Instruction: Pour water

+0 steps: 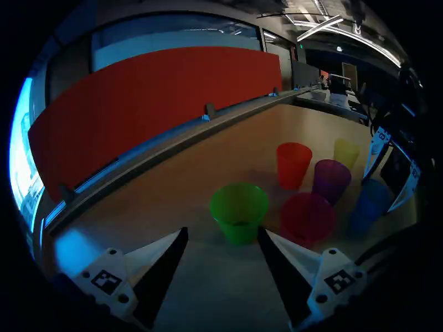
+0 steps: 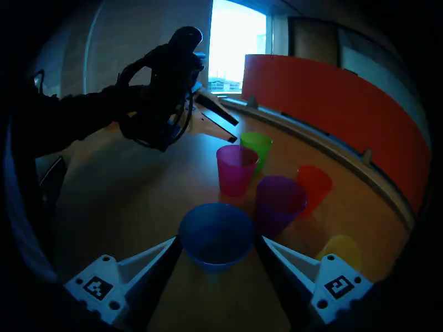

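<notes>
Flanking the green cup [image 1: 239,213], the left gripper [image 1: 222,231] stands spread, with a gap on one side. The right gripper [image 2: 217,239] brackets the blue cup [image 2: 216,246]; whether it pinches the cup, I cannot tell.

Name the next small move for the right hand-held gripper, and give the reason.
Probably close the right hand-held gripper on the blue cup. The cup stands upright between its spread fingers, which do not yet seem to press on it. The pink cup and purple cup stand farther off, so the grasp looks unobstructed.
</notes>
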{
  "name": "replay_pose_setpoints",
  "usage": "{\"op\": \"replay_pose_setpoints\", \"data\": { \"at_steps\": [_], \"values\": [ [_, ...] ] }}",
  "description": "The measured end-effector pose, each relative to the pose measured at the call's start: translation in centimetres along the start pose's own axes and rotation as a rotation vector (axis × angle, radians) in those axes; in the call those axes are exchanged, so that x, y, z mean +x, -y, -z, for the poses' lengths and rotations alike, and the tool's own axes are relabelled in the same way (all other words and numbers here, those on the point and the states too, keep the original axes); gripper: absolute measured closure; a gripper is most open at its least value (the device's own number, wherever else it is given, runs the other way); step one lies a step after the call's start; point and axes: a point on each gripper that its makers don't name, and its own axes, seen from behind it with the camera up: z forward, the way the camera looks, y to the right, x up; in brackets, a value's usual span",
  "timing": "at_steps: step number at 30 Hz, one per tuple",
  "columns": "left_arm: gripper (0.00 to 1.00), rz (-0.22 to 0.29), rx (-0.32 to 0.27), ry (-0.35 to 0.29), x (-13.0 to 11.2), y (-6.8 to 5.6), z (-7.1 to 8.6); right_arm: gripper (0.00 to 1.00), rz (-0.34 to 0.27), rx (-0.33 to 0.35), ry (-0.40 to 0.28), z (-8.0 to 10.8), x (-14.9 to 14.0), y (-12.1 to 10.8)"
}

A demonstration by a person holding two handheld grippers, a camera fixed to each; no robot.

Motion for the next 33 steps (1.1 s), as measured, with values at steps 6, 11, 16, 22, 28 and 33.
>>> {"op": "replay_pose_setpoints", "data": {
  "at_steps": [6, 11, 16, 22, 28, 33],
  "values": [
    [0.07, -0.002, 0.002, 0.002, -0.26, 0.1, -0.02, 0.0, -0.01, 0.006, -0.001, -0.64, -0.19, -0.11],
    [0.07, -0.005, 0.001, 0.001, -0.25, 0.05, -0.02, 0.01, -0.007, 0.008, -0.005, -0.75, -0.27, -0.07],
    [0.07, -0.009, 0.0, -0.001, -0.13, 0.01, -0.03, 0.06, -0.006, 0.012, -0.008, -0.85, -0.23, 0.11],
    [0.07, -0.009, -0.003, -0.003, 0.01, -0.07, -0.14, 0.08, -0.006, 0.014, -0.015, -1.0, -0.26, 0.21],
    [0.07, -0.016, -0.015, 0.008, -0.34, -0.09, -0.46, 0.1, -0.012, 0.013, -0.026, -1.12, -0.15, 0.2],
    [0.07, -0.024, -0.034, 0.017, -0.56, -0.31, -0.85, 0.1, -0.011, 0.016, -0.028, -1.13, -0.14, 0.22]
  ]
}}
